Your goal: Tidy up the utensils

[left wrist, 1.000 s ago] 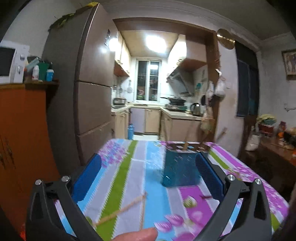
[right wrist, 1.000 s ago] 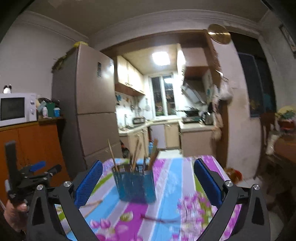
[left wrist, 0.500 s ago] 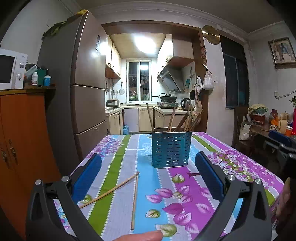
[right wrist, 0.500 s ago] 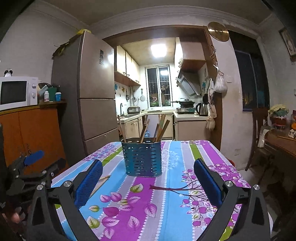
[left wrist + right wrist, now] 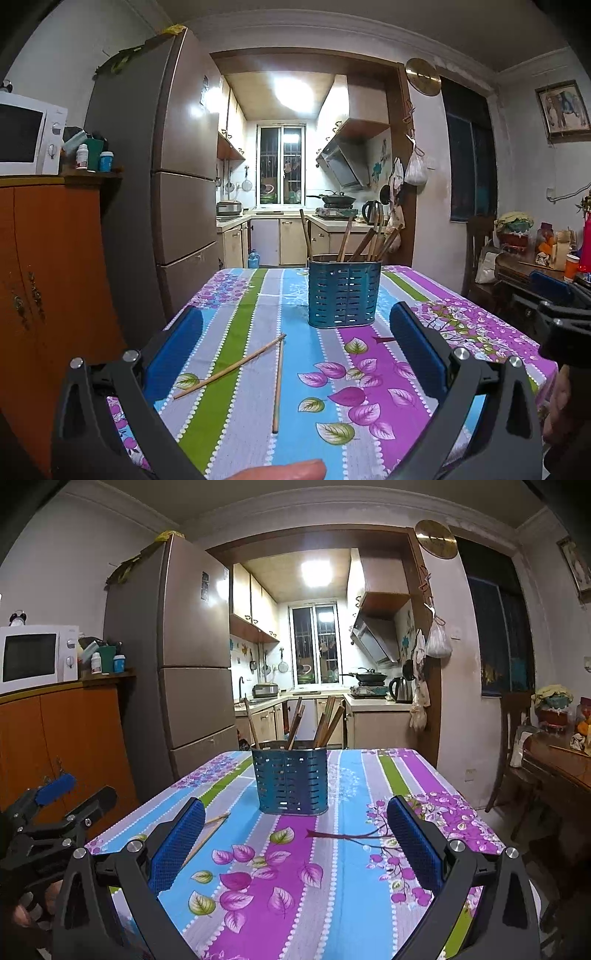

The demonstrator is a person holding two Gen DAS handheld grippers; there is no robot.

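Two loose wooden chopsticks (image 5: pixel 255 363) lie on the tablecloth (image 5: pixel 373 387), thin pale sticks whose far tips nearly meet, so that they spread in a narrow V toward the near edge. The cloth is glossy, printed in blue, green, grey and purple stripes with leaves and blossoms. Farther back on it stands the utensil holder (image 5: pixel 344 293), an oval blue metal tub punched with rows of small slots; several darker wooden chopsticks (image 5: pixel 364 240) lean out of its top at different angles.

The left gripper (image 5: pixel 295 347) hangs low over the near part of the table with its jaws spread wide, nothing between them. Its fingers are black plastic with ribbed blue pads (image 5: pixel 173 354), and the two loose sticks lie on the cloth in the gap between them, not touched. A fingertip (image 5: pixel 284 470) shows at the bottom edge of the left wrist view.

The right gripper (image 5: pixel 295 834) is just as wide apart and empty, level with the table's near side, the holder framed between its textured blue pads (image 5: pixel 413 843). In the right wrist view one loose stick's end peeks out beside the left pad.
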